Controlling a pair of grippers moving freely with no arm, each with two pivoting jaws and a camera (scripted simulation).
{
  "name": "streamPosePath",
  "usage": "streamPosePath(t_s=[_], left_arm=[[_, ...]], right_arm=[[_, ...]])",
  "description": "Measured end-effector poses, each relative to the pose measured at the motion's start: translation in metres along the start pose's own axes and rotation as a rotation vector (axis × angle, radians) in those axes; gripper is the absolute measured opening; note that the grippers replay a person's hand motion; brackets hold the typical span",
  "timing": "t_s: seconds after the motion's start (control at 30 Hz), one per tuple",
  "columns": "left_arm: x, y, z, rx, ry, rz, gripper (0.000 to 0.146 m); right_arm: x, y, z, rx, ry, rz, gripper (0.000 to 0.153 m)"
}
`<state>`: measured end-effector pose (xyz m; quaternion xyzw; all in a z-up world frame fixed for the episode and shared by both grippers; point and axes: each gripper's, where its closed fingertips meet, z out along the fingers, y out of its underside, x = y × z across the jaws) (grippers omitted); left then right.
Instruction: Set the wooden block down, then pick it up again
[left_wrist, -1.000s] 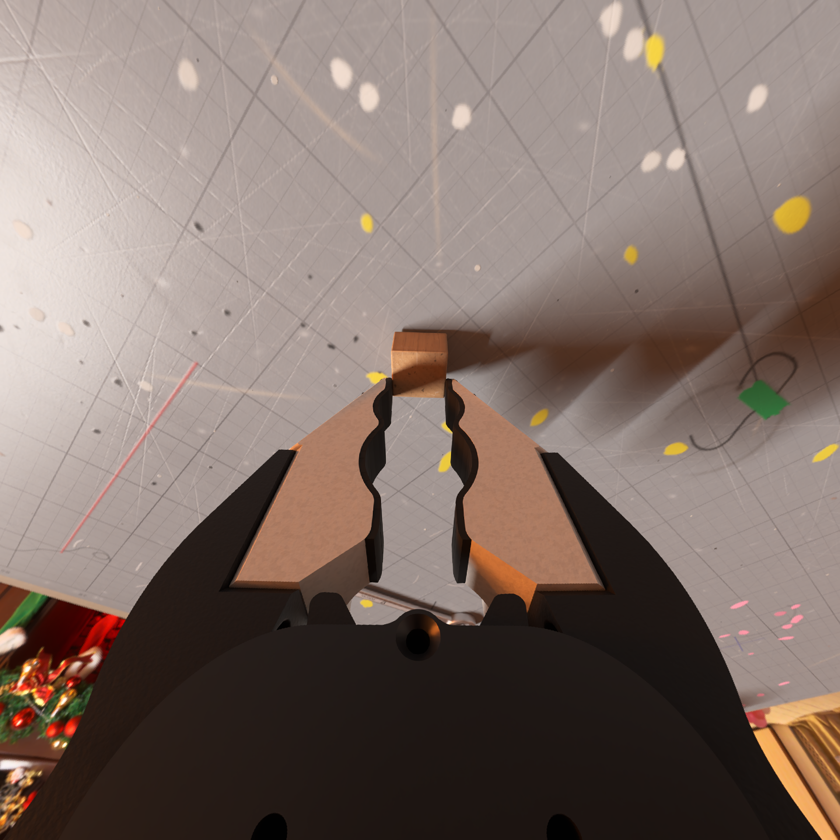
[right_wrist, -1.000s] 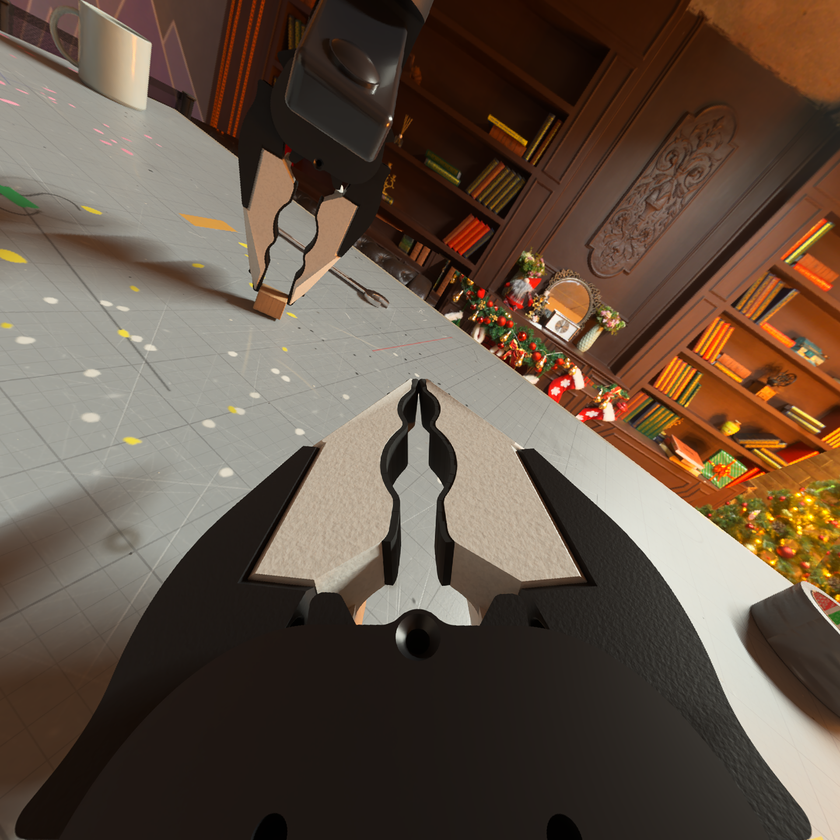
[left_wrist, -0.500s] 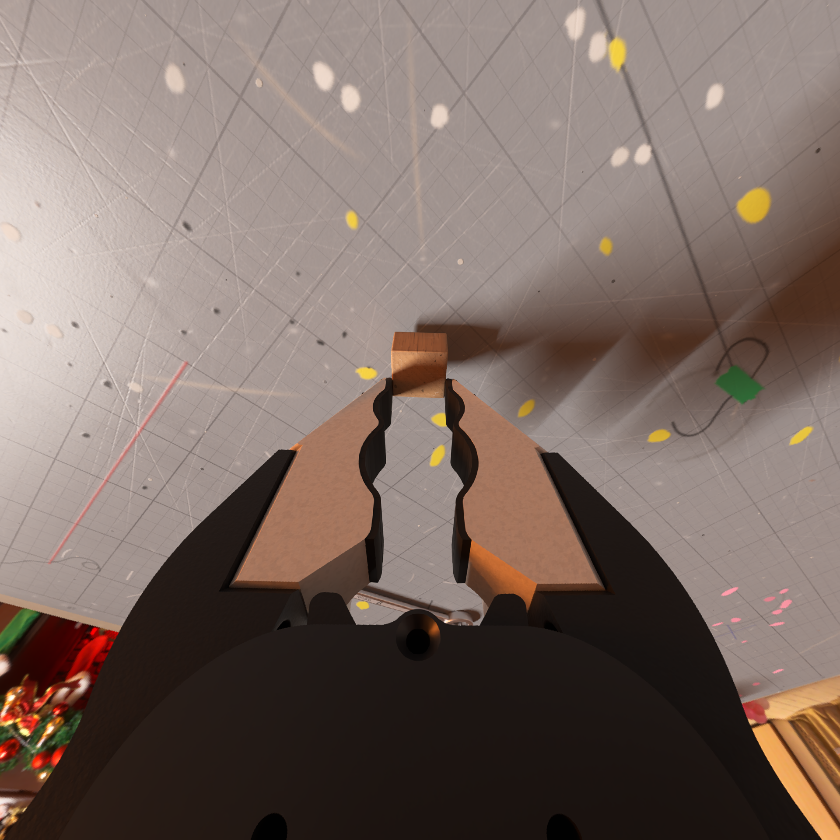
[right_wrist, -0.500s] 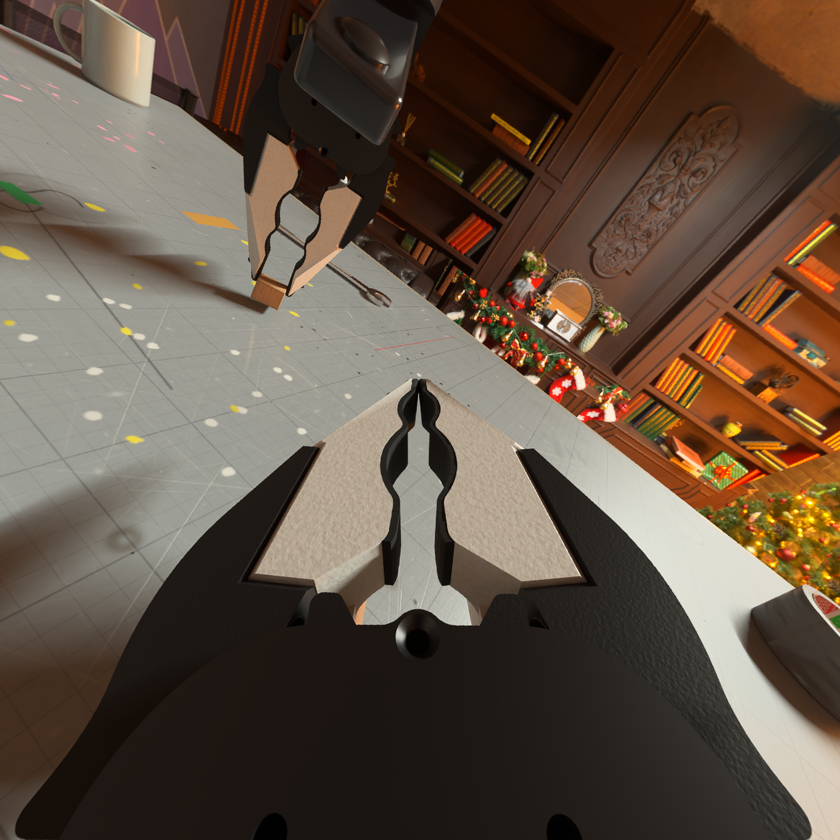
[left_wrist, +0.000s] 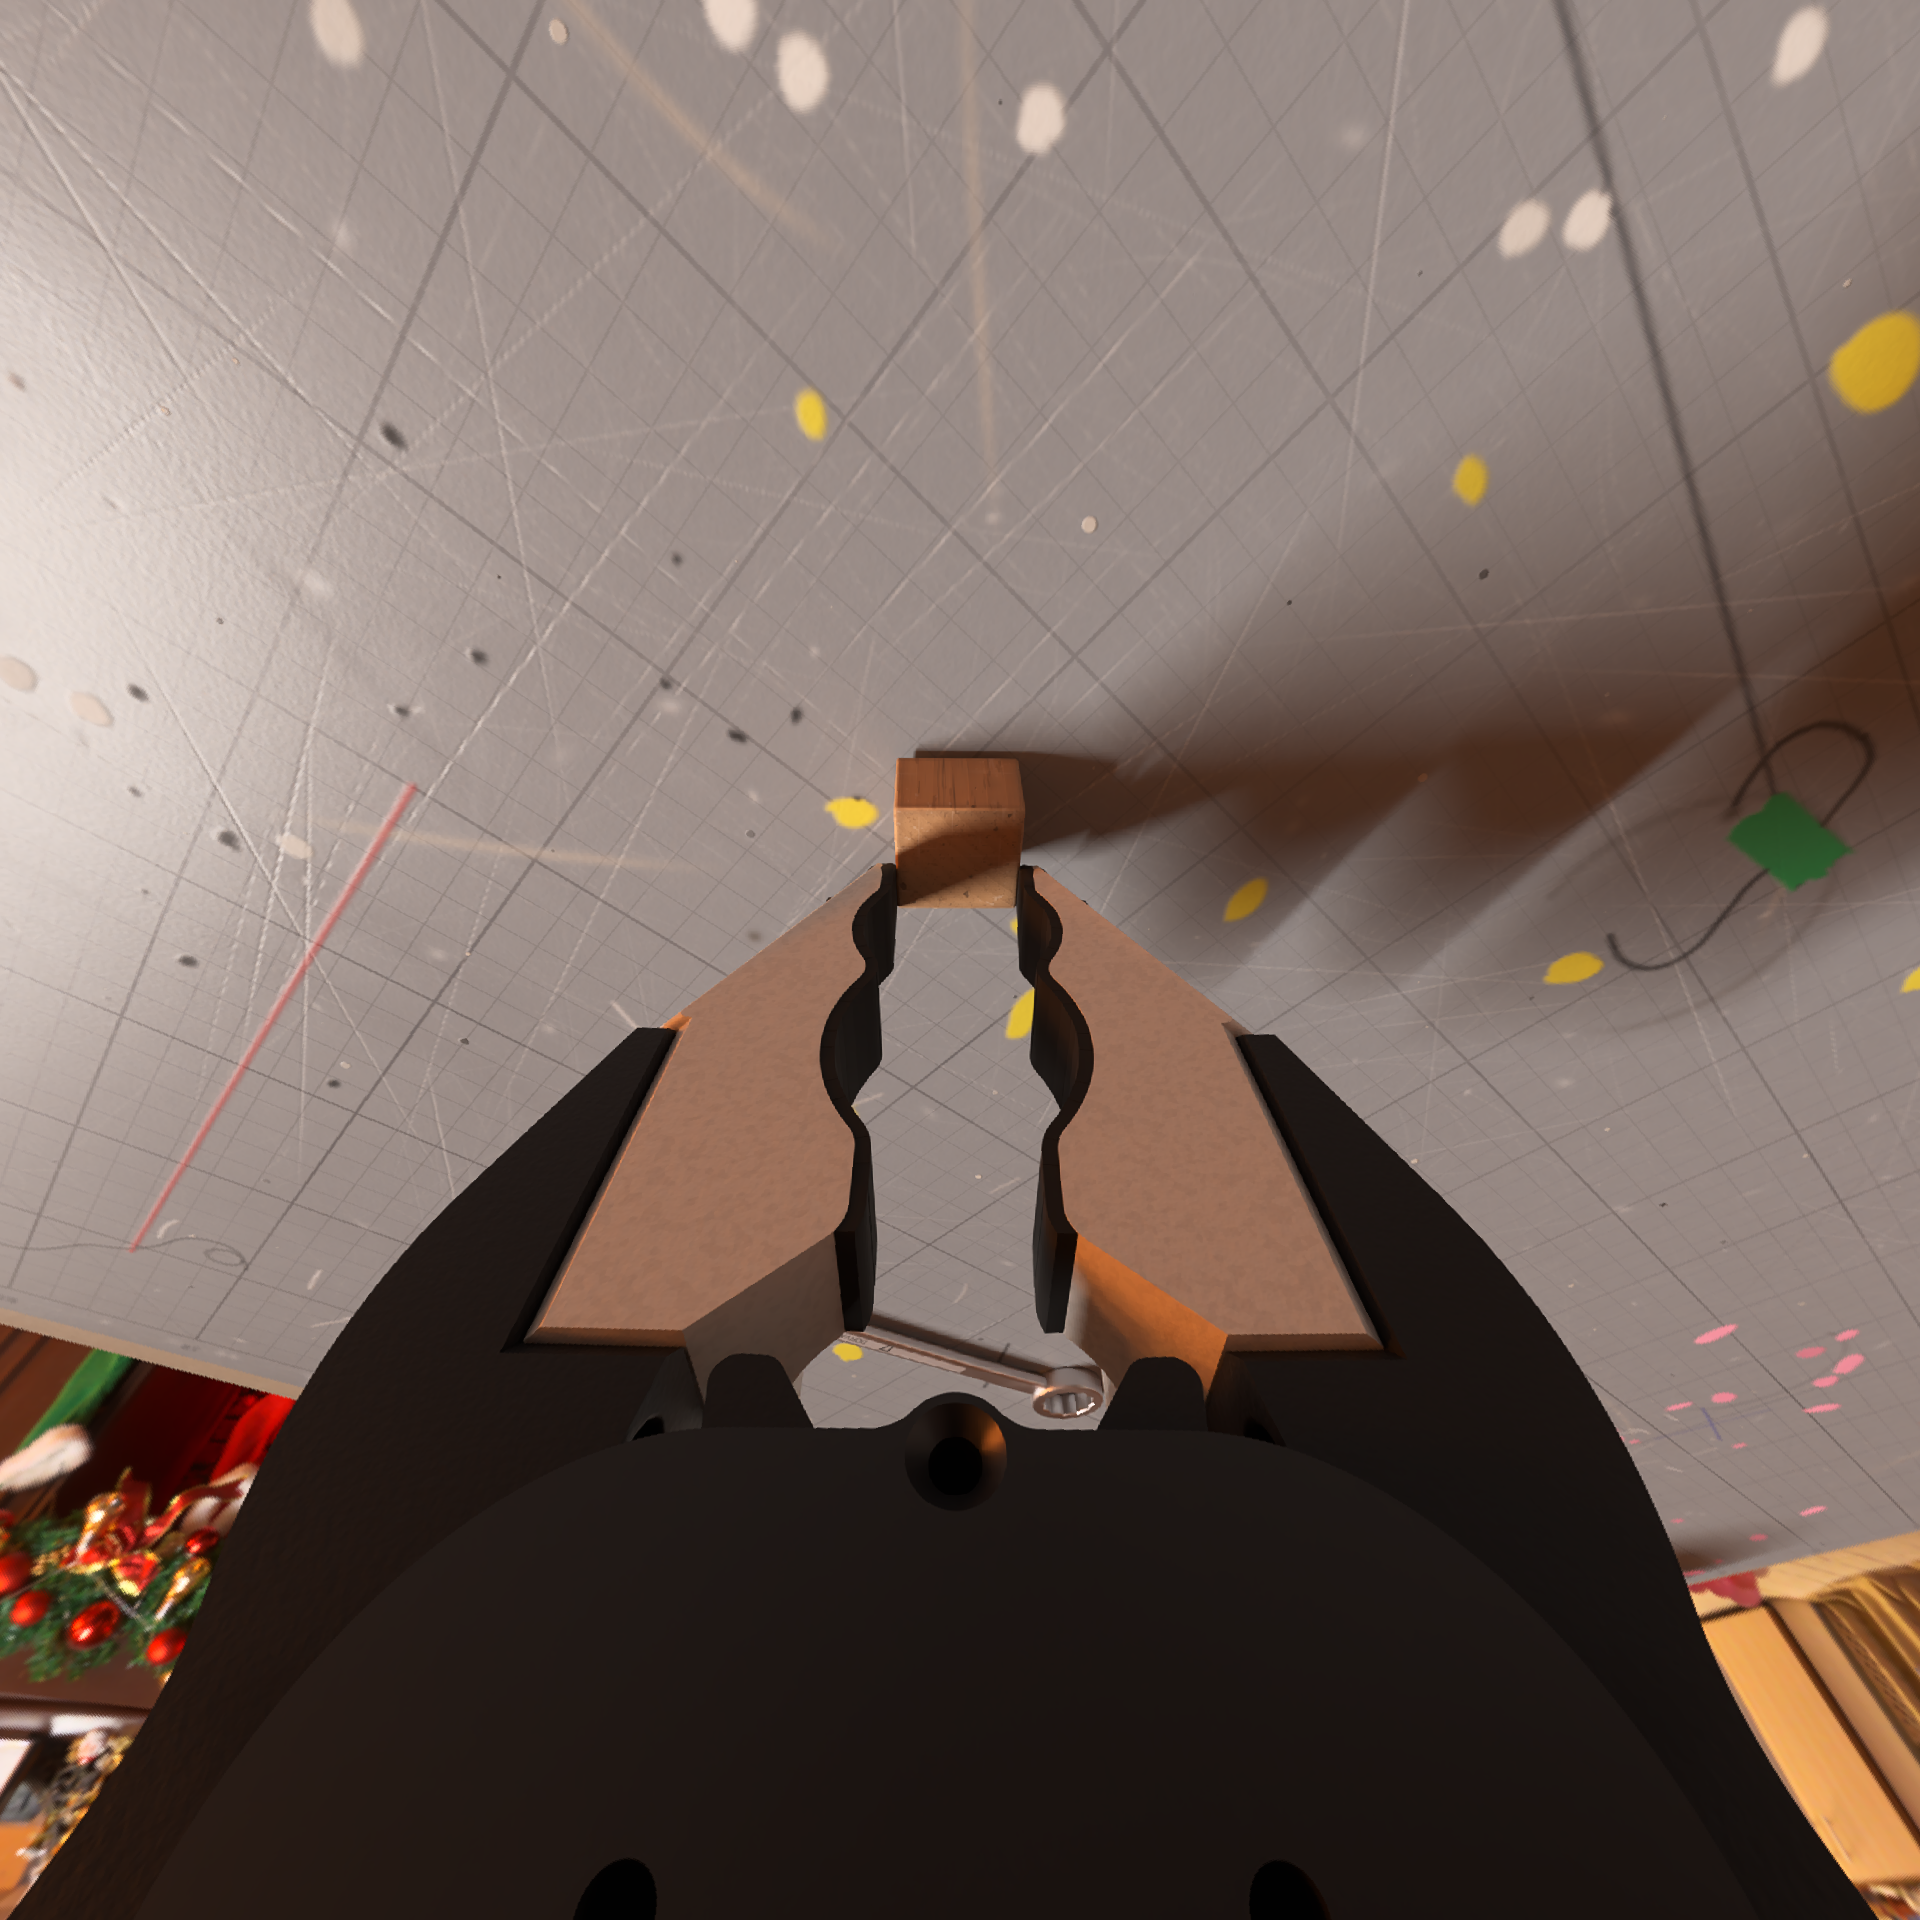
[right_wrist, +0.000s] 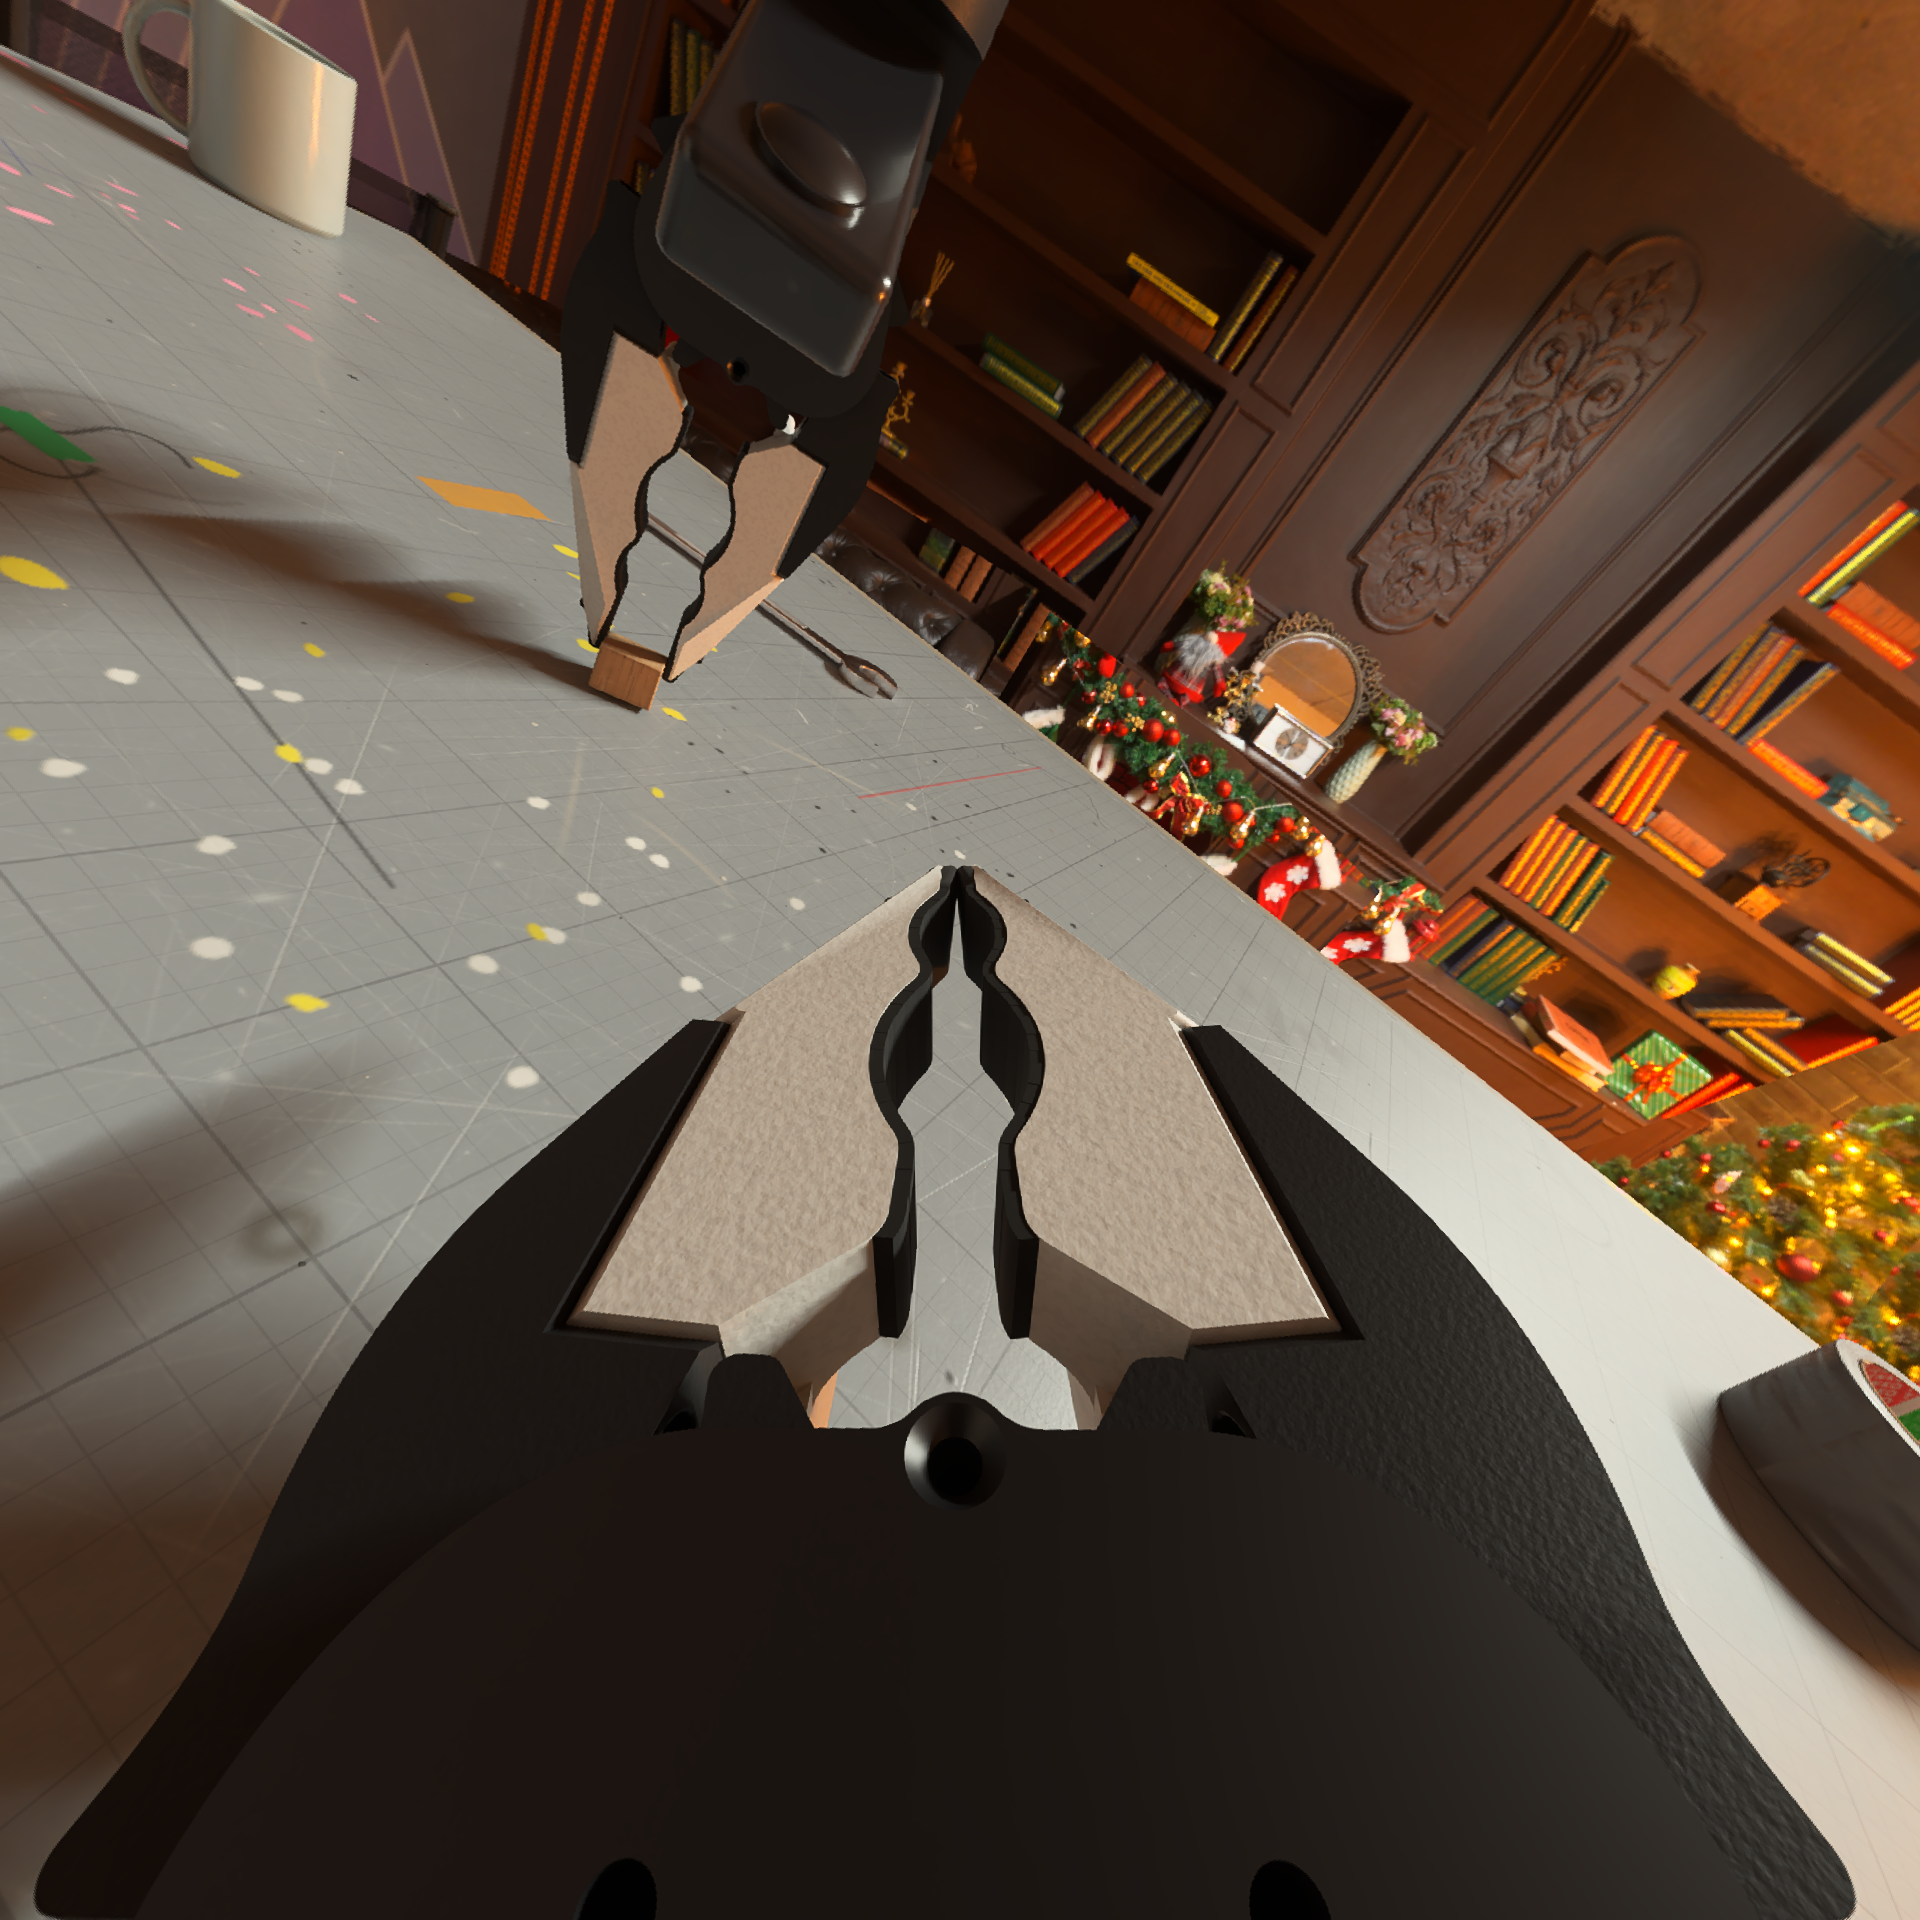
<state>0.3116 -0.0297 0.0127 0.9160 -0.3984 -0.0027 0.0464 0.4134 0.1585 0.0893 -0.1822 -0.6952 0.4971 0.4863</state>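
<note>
I count two grippers, left (left_wrist: 956, 883) and right (right_wrist: 956, 878), one wooden block (left_wrist: 958, 831), one wrench (left_wrist: 977, 1371), one mug (right_wrist: 265, 114), one tape roll (right_wrist: 1829, 1455).

walls: dark carved wood panelling (right_wrist: 1527, 436), warm orange light
furniture: dark wooden bookshelves (right_wrist: 1704, 862) full of books
decor: red-and-green Christmas garland (right_wrist: 1174, 748), lit Christmas tree (right_wrist: 1808, 1216)
counter: grey gridded paint-spattered counter (right_wrist: 312, 935)
</note>
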Motion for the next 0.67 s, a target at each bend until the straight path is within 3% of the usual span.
streamPosePath(t_s=[0.27, 0.37, 0.47, 0.53, 0.6, 0.67], left_arm=[[-0.002, -0.001, 0.0, -0.009, -0.061, -0.004, 0.023], [-0.009, 0.001, -0.003, -0.021, -0.183, 0.001, 0.023], [-0.024, -0.003, -0.024, 0.04, -0.4, -0.092, 0.023], [-0.034, -0.015, -0.053, 0.176, -0.611, -0.224, 0.023], [-0.034, -0.035, -0.089, 0.419, -0.799, -0.392, 0.023], [-0.02, -0.064, -0.115, 0.751, -0.825, -0.528, 0.023]], right_arm=[[0.0, 0.0, 0.0, 0.002, 0.002, 0.0, 0.0], [0.0, 0.0, 0.0, 0.003, 0.002, -0.004, 0.0], [-0.002, 0.0, 0.0, -0.002, -0.005, -0.025, 0.0], [-0.004, 0.001, 0.001, -0.008, -0.009, -0.044, 0.0], [-0.005, 0.001, 0.001, -0.008, -0.006, -0.057, 0.0], [-0.004, 0.0, 0.0, -0.004, 0.002, -0.057, 0.0]])
